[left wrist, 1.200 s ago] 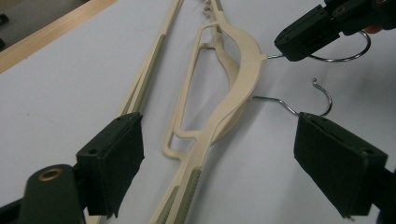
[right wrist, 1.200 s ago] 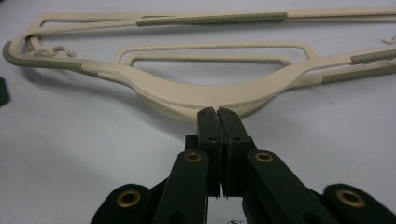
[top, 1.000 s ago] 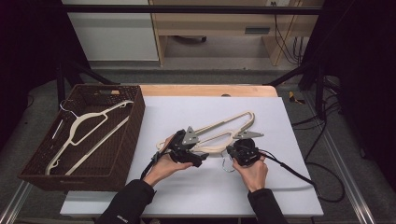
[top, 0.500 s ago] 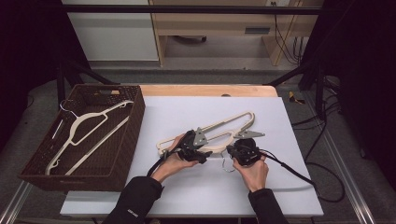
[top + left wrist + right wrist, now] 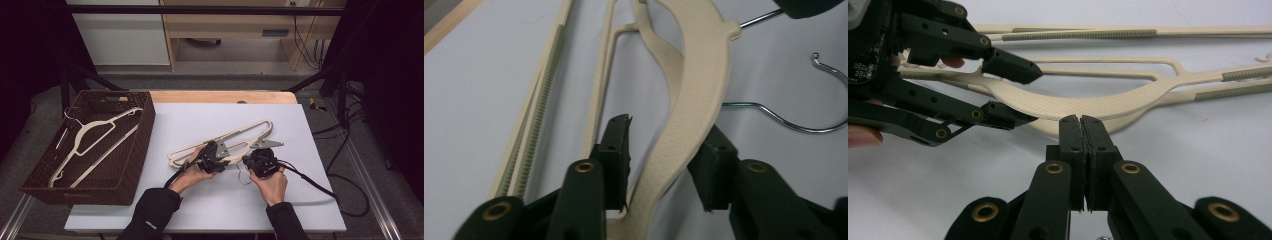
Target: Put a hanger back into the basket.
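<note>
Hangers, cream plastic with chrome wire hooks (image 5: 235, 142), are stacked just ahead of both grippers. Left gripper (image 5: 664, 165) has been closing round the top arm, pads not touching yet. Right gripper (image 5: 1081, 125) is kept shut, seemingly steadying the hook.

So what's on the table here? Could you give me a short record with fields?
Table: white table
Hangers: cream hangers lying on it, metal hook beside them
Left gripper: jaws have just been closing around a hanger arm, pads not yet pressing
Right gripper: jaws shut, tips at the hanger's curved middle
Basket: brown basket at the left, one hanger inside
</note>
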Demonstrator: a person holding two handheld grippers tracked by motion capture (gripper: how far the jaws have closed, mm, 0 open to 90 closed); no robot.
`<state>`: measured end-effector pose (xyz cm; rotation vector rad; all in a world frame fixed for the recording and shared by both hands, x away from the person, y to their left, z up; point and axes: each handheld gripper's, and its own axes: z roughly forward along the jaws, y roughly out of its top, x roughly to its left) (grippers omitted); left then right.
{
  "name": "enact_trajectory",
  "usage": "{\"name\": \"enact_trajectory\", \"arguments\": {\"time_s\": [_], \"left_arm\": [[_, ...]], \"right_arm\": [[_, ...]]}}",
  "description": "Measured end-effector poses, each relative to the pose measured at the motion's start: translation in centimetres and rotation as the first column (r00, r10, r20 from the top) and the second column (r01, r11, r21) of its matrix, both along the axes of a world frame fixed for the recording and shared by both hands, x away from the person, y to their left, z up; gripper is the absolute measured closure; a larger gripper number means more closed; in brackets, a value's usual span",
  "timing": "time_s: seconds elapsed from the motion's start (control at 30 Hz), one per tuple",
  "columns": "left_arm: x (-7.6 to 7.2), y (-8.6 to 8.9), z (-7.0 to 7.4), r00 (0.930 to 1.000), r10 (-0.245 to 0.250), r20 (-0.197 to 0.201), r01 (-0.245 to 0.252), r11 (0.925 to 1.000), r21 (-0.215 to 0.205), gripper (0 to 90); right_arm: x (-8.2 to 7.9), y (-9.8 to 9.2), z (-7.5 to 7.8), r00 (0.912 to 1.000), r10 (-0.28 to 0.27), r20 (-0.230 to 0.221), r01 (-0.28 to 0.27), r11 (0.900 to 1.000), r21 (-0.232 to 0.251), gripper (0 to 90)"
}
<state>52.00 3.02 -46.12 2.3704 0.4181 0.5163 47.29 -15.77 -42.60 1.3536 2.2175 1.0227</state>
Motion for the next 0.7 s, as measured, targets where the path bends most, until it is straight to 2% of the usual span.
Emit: {"name": "enact_trajectory", "arguments": {"time_s": [0.13, 0.33, 0.4, 0.57, 0.7], "left_arm": [[-0.1, 0.0, 0.1, 0.9999, -0.009, 0.012, 0.009, 0.9999, 0.013, 66.1], [-0.4, 0.2, 0.5, 0.9997, -0.014, 0.022, 0.013, 0.9997, 0.019, 69.8], [-0.3, 0.4, 0.6, 0.9998, -0.010, 0.017, 0.010, 0.9998, 0.017, 71.5], [-0.2, 1.0, 1.3, 0.9996, 0.007, 0.029, -0.007, 0.9999, 0.007, 73.2], [-0.1, 1.4, 1.7, 0.9986, 0.030, 0.044, -0.029, 0.9995, -0.011, 74.7]], "right_arm": [[-0.1, 0.0, 0.1, 1.0000, -0.001, 0.002, 0.001, 1.000, 0.012, 89.1], [-0.2, -0.4, 0.5, 0.9988, 0.019, 0.044, -0.020, 1.000, 0.021, 87.3], [-0.4, -0.6, 0.9, 0.9978, 0.022, 0.062, -0.025, 0.999, 0.046, 84.8], [-1.0, -1.8, 2.4, 0.9891, 0.030, 0.144, -0.044, 0.995, 0.089, 76.1], [-1.5, -3.0, 3.5, 0.9763, 0.023, 0.215, -0.050, 0.991, 0.121, 64.2]]}}
